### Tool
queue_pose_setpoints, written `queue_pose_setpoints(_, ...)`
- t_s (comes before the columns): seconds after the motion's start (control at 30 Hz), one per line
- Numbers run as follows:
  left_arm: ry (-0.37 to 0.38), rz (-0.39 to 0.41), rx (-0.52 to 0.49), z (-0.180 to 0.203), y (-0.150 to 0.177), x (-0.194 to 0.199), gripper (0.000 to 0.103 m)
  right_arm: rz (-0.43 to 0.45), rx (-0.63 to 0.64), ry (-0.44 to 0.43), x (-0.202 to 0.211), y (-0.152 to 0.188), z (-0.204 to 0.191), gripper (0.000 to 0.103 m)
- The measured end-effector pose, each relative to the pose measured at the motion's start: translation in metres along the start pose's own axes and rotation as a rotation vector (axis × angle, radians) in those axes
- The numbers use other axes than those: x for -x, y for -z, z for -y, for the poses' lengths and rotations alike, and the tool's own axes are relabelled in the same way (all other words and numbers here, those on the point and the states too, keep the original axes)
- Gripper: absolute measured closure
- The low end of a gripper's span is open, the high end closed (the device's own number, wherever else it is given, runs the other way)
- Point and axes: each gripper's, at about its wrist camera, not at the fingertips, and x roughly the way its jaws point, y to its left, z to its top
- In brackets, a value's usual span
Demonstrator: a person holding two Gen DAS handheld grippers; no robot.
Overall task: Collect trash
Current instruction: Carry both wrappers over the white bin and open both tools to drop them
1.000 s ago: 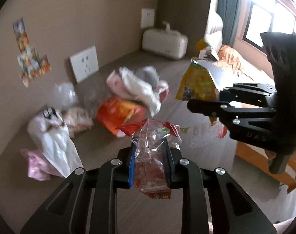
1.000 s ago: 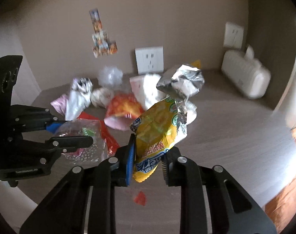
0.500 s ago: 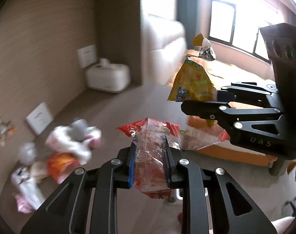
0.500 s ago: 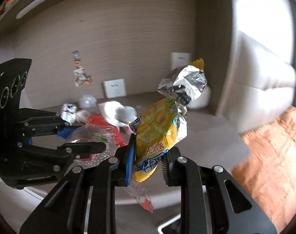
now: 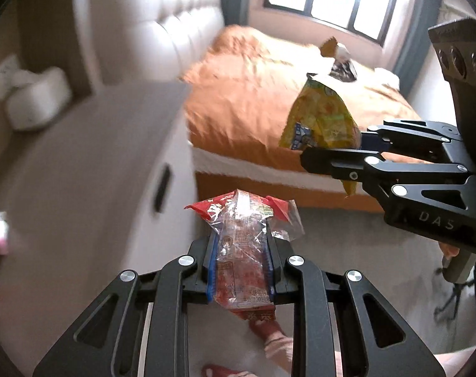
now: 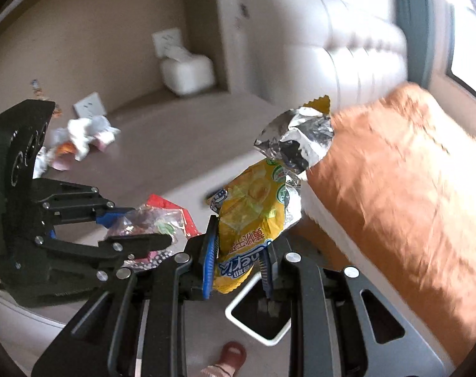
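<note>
My left gripper is shut on a clear and red snack wrapper, held in the air past the edge of the white cabinet. My right gripper is shut on a yellow chip bag with a crumpled silver top. Each gripper shows in the other's view: the right gripper at the right with the yellow bag, the left gripper at the left with the red wrapper. Below the right gripper's fingers stands a white-rimmed bin on the floor. More trash lies back on the cabinet top.
A bed with an orange cover and a white padded headboard fills the right side. A white box and wall sockets stand at the back of the cabinet top. A person's foot in a red slipper is on the floor near the bin.
Both grippers have swung away from the trash pile on the cabinet top toward the bed side, still holding their wrappers. The bin and floor have come into view.
</note>
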Motion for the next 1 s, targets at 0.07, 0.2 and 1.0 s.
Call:
queue_pose_setpoints(0.07, 0.026, -0.036, -0.012, 0.009, 0.005, -0.032, 0.080, -0.023, -0.028, -0.001, -0.017, 0.013, 0.014, 0.078)
queue_pose_setpoints(0.2, 0.049, -0.109, -0.033, 0.019, 0.026, -0.105, 0.080, -0.085, -0.091, -0.014, -0.077, 0.053, 0.045, 0.078)
queue_pose_setpoints(1.0, 0.026, -0.280, 0.002, 0.003, 0.201, -0.374, 0.005, -0.312, -0.120, -0.040, -0.336, 0.253, 0.129, 0.005)
